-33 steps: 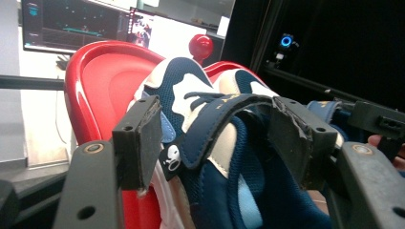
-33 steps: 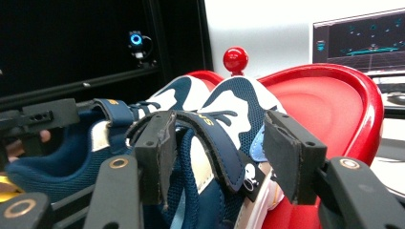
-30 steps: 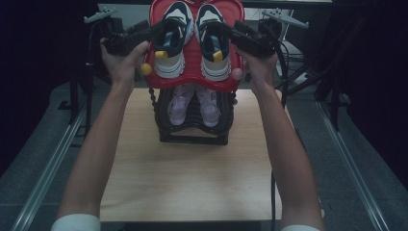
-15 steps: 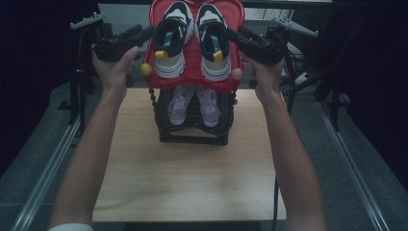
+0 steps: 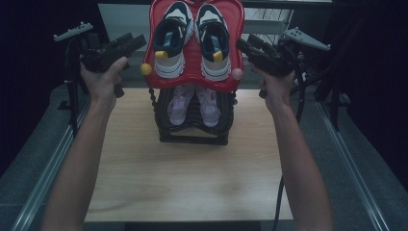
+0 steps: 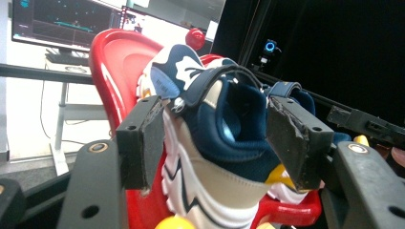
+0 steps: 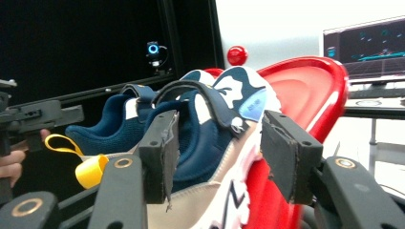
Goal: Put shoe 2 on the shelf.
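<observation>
Both tools close in on the navy shoes (image 5: 192,41): left tool (image 5: 137,42) and right tool (image 5: 242,45) gaping, nothing grasped, shoes not yet lifted.

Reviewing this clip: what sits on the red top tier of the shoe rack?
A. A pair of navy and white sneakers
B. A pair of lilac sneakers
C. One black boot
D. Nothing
A: the high view shows two navy and white sneakers lying side by side on the red top tier, with the lilac sneakers on the black tier below.
</observation>
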`<move>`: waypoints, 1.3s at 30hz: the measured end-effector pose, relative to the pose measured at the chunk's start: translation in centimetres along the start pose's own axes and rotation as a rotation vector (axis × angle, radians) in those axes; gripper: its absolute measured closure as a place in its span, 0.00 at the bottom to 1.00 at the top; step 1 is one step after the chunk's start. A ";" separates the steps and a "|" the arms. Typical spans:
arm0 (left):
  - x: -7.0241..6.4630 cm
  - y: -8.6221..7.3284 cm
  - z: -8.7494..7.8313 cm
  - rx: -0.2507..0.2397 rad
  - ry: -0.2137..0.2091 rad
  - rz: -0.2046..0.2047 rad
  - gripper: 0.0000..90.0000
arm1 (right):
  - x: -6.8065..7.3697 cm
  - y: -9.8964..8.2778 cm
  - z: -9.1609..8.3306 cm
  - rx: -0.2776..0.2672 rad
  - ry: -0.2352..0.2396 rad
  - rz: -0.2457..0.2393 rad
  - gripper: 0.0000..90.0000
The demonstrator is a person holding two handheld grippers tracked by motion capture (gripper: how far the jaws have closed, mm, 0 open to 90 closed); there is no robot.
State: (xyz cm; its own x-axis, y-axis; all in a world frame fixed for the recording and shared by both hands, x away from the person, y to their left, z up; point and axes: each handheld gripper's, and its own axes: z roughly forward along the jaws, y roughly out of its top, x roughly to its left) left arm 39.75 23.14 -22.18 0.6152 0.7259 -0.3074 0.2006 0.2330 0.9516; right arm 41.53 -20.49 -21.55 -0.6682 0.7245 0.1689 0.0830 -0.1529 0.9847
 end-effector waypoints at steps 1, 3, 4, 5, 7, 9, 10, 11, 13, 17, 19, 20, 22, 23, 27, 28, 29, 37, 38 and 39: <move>0.1 -0.2 -0.2 -0.001 0.000 -0.002 0.42 | -0.2 -0.1 -0.3 -0.003 0.000 0.003 0.53; 0.5 -0.5 -0.7 -0.005 0.005 -0.009 0.43 | -0.4 -0.4 -0.8 -0.005 -0.001 0.004 0.53; 0.7 -0.7 -0.9 -0.006 0.007 -0.012 0.43 | -0.5 -0.5 -1.1 -0.006 -0.002 0.006 0.53; 0.8 -0.8 -1.1 -0.005 0.008 -0.013 0.43 | -0.5 -0.7 -1.4 -0.006 -0.003 0.006 0.53; 1.1 -1.2 -1.6 -0.003 0.018 -0.008 0.43 | -0.7 -0.9 -1.9 -0.008 -0.003 0.000 0.53; 1.5 -1.6 -2.0 -0.003 0.023 -0.011 0.43 | -0.9 -1.2 -2.5 -0.004 -0.006 0.002 0.53; 1.6 -1.8 -2.2 -0.003 0.021 -0.017 0.43 | -1.0 -1.4 -2.7 -0.004 -0.005 0.003 0.53; 1.8 -2.0 -2.5 -0.002 0.017 -0.022 0.43 | -1.1 -1.6 -2.8 -0.002 -0.005 0.004 0.54; 2.0 -2.4 -3.0 0.000 0.022 -0.018 0.43 | -1.3 -2.1 -3.2 0.002 -0.007 0.004 0.54; 2.3 -3.2 -3.7 0.007 0.029 -0.017 0.43 | -1.8 -3.1 -3.8 0.006 -0.011 0.010 0.54; 2.5 -3.6 -4.0 0.011 0.030 -0.020 0.43 | -2.0 -3.5 -4.0 0.009 -0.013 0.012 0.54; 2.5 -3.9 -4.1 0.014 0.030 -0.019 0.43 | -2.1 -3.7 -4.2 0.010 -0.013 0.015 0.54; 2.6 -4.3 -4.3 0.016 0.031 -0.017 0.43 | -2.3 -4.1 -4.3 0.014 -0.015 0.017 0.54; 2.7 -4.5 -4.4 0.019 0.032 -0.020 0.43 | -2.4 -4.3 -4.4 0.016 -0.017 0.018 0.54; 3.0 -5.5 -4.8 0.026 0.032 -0.029 0.43 | -2.8 -5.1 -4.8 0.024 -0.019 0.022 0.54; 3.0 -5.9 -5.0 0.024 0.033 -0.031 0.43 | -2.9 -5.3 -5.0 0.030 -0.019 0.024 0.54; 3.0 -6.1 -5.1 0.026 0.034 -0.030 0.44 | -3.0 -5.6 -5.1 0.034 -0.020 0.024 0.54; 3.4 -9.2 -6.1 0.057 0.033 -0.047 0.44 | -3.9 -8.3 -6.5 0.062 -0.030 0.041 0.54; 3.4 -9.6 -6.2 0.061 0.037 -0.045 0.44 | -4.0 -8.5 -6.6 0.065 -0.029 0.043 0.54; 3.5 -10.0 -6.3 0.066 0.041 -0.043 0.44 | -4.1 -8.8 -6.7 0.069 -0.030 0.049 0.54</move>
State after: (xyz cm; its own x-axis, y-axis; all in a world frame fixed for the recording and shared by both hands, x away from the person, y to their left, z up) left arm 35.12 27.45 -32.73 0.5731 0.7425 -0.3467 0.2769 0.2227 0.9347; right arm 38.58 -26.63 -31.21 -0.6395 0.7375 0.2171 0.1666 -0.1427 0.9756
